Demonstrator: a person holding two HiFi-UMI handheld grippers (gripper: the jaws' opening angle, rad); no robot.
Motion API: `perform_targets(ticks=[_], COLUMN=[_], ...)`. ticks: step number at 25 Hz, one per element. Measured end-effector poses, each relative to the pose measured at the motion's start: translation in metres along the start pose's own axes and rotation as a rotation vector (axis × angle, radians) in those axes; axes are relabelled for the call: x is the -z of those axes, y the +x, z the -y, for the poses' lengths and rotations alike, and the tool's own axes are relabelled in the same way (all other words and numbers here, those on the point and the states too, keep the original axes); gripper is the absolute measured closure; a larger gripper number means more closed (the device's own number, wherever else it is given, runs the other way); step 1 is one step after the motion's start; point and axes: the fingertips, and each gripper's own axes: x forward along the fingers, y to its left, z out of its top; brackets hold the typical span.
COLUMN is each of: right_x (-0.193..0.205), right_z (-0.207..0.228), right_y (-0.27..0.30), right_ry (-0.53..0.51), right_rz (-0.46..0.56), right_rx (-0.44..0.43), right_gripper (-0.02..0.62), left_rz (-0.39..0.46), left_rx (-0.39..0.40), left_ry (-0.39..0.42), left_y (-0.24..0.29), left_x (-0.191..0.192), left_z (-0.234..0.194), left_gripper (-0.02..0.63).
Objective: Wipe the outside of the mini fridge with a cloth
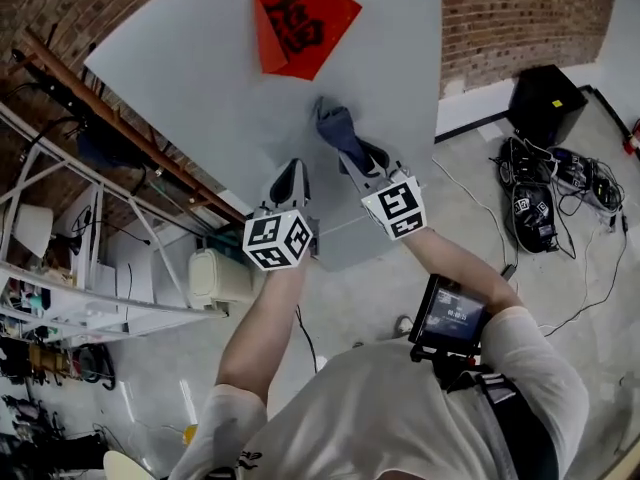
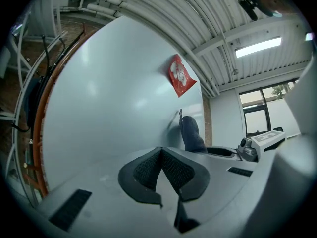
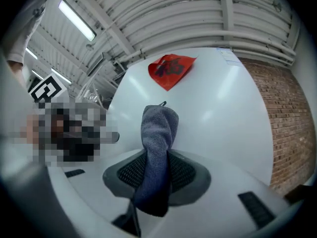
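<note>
Your right gripper (image 1: 355,156) clamps the blue-grey cloth (image 1: 335,126), its free end at the mini fridge (image 1: 200,88) panel below the red decoration (image 1: 298,18). Your left gripper (image 1: 290,175) has its 2 jaws pressed together on nothing.

The mini fridge (image 1: 190,78) is plain pale grey. The paper sign (image 1: 297,18) on it is red with a dark character. The cloth (image 3: 157,143) is blue-grey with a fine towel weave. The left tool (image 1: 291,173) and the right tool (image 1: 358,158) are light grey, with dark grey meshed pads (image 2: 146,170). Each has a cube (image 1: 277,240) with black-and-white square markers. The brick wall (image 1: 520,13) is red-brown.
</note>
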Motion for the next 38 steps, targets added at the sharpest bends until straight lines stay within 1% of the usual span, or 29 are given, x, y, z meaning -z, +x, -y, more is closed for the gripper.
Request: perform_targets(ticks=[10,14,19,23,27,32,35,38], right_x=[0.014,0.020,0.033,0.046,0.053,0.052,0.054,0.056], right_z=[-0.128,-0.165,-0.201,-0.216,-0.221,-0.217,-0.210,-0.199], right_y=[0.044,0.058,0.075,0.090,0.101,0.104,0.099,0.094], right_ry=[0.007,0.003,-0.023,-0.056,-0.090,-0.112,-0.122,-0.140], right_rz=[-0.032,-0.046,-0.071,-0.109,-0.136,-0.142,-0.158,-0.148], right_rx=[-0.172,-0.219,-0.249,-0.239,-0.217,-0.204,-0.201,-0.202], right_gripper=[0.482,0.482,0.482,0.482,0.482,0.482,0.482,0.482], left_rz=[-0.033,-0.045,-0.071,-0.084,-0.087,-0.110,-0.123,-0.128], left_rx=[-0.132,-0.166,-0.185,-0.184,-0.159,-0.121,-0.114,-0.110], left_ry=[-0.001,-0.007,-0.013,-0.024,-0.047,-0.060,-0.061,-0.055], left_y=[-0.076,-0.097,-0.120,-0.130,-0.128,-0.115,-0.107,-0.098], left_x=[0.017,0.024,0.035,0.041,0.049,0.064,0.071,0.074], left_z=[-0.083,-0.106,-0.133,-0.151,-0.159,-0.154,-0.146,-0.135], left_gripper=[0.603,0.603,0.603,0.603,0.603,0.603,0.603,0.603])
